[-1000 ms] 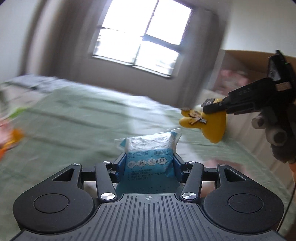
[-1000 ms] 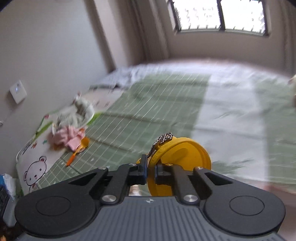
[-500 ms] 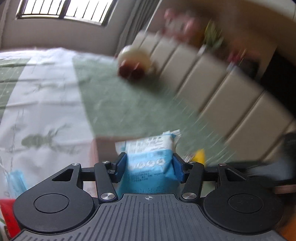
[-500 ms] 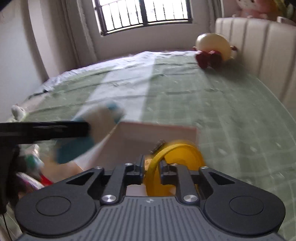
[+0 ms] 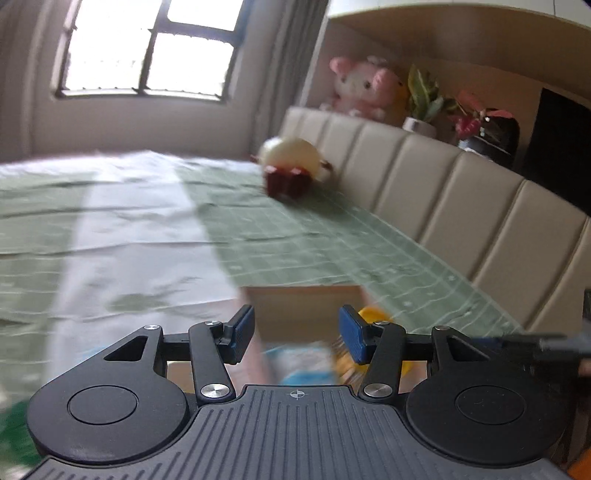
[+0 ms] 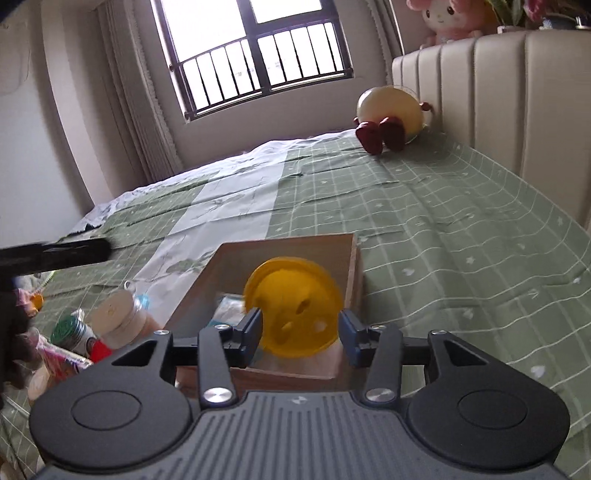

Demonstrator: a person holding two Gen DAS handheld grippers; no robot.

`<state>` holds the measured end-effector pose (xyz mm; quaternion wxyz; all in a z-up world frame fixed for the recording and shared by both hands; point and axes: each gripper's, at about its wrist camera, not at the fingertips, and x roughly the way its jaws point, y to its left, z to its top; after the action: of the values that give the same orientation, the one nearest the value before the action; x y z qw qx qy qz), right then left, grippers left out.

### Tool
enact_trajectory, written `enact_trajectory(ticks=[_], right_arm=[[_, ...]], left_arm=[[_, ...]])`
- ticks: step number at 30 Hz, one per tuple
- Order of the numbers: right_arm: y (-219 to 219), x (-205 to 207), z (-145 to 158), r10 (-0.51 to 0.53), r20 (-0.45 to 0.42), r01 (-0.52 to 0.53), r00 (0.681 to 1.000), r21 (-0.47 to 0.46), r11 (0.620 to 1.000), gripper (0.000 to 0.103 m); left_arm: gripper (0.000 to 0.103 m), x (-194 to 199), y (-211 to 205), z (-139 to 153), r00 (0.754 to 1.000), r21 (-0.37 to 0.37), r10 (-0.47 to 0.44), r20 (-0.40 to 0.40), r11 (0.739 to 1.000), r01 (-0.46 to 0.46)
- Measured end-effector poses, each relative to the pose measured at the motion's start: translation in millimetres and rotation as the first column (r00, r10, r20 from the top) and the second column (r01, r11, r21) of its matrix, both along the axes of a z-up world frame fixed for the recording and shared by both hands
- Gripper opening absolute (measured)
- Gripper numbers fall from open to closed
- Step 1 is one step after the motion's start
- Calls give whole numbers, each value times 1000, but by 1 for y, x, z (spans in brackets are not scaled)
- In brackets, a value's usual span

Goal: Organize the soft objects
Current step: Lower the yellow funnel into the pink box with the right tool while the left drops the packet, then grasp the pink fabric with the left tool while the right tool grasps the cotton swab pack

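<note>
Yellow round plastic toy (image 6: 293, 308) drops between the right gripper's (image 6: 300, 334) opening jaws; it may bounce off the brown cardboard box's (image 6: 352, 273) rim. Left gripper (image 5: 297, 332) gapes wide, empty.

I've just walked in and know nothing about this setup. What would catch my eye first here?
Probably the bright yellow round plush toy, dropping into the brown cardboard box on the green checked bedspread, between the opening jaws of the right hand-held gripper. Behind it, a cream round plush with dark red feet sits by the padded beige headboard, with a pink plush animal on top.
</note>
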<state>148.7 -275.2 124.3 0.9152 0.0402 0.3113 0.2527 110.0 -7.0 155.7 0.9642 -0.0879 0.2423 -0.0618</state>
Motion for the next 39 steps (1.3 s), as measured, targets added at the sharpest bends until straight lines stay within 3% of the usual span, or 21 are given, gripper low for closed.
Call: enact_trajectory(ticks=[3, 5, 7, 9, 13, 16, 23, 26, 29, 34, 36, 37, 39], right_arm=[[27, -20, 2, 25, 43, -25, 999, -17, 1000, 50], [48, -32, 6, 62, 65, -60, 996, -35, 998, 52], [70, -46, 11, 109, 90, -103, 990, -59, 993, 55], [92, -61, 15, 157, 118, -148, 981, -88, 985, 58], [134, -97, 17, 255, 156, -235, 954, -137, 962, 61], [163, -121, 7, 312, 144, -288, 939, -166, 943, 62], [213, -157, -38, 355, 11, -347, 935, -188, 919, 62], [223, -165, -48, 364, -13, -358, 931, -215, 909, 62], [234, -172, -44, 393, 5, -378, 920, -257, 889, 62], [268, -165, -9, 467, 45, -439, 883, -275, 855, 62], [293, -155, 12, 495, 35, -471, 868, -259, 843, 62], [306, -149, 21, 509, 22, -488, 860, -252, 836, 62], [339, -136, 37, 544, -31, -536, 838, -231, 812, 63]], left_arm=[[55, -58, 44, -2, 994, 29, 103, 36, 994, -105], [55, -94, 80, -6, 975, 48, 215, 53, 975, -218], [55, -126, 121, -12, 940, 46, 336, 53, 940, -338], [55, -156, 165, -21, 891, 20, 454, 32, 890, -455], [55, -199, 234, -37, 803, -1, 596, -6, 803, -596], [55, -210, 265, -50, 780, 5, 623, -61, 781, -624], [55, -170, 299, -80, 796, -11, 598, -95, 799, -602], [55, -145, 301, -98, 815, 62, 565, -127, 824, -563], [55, -130, 303, -119, 812, 153, 556, -176, 830, -536], [54, -151, 310, -134, 840, 79, 521, -151, 854, -515], [36, -163, 309, -131, 858, 51, 496, -134, 868, -494], [22, -169, 308, -128, 865, 35, 486, -127, 874, -485], [22, -181, 306, -122, 869, 3, 478, -125, 877, -481]])
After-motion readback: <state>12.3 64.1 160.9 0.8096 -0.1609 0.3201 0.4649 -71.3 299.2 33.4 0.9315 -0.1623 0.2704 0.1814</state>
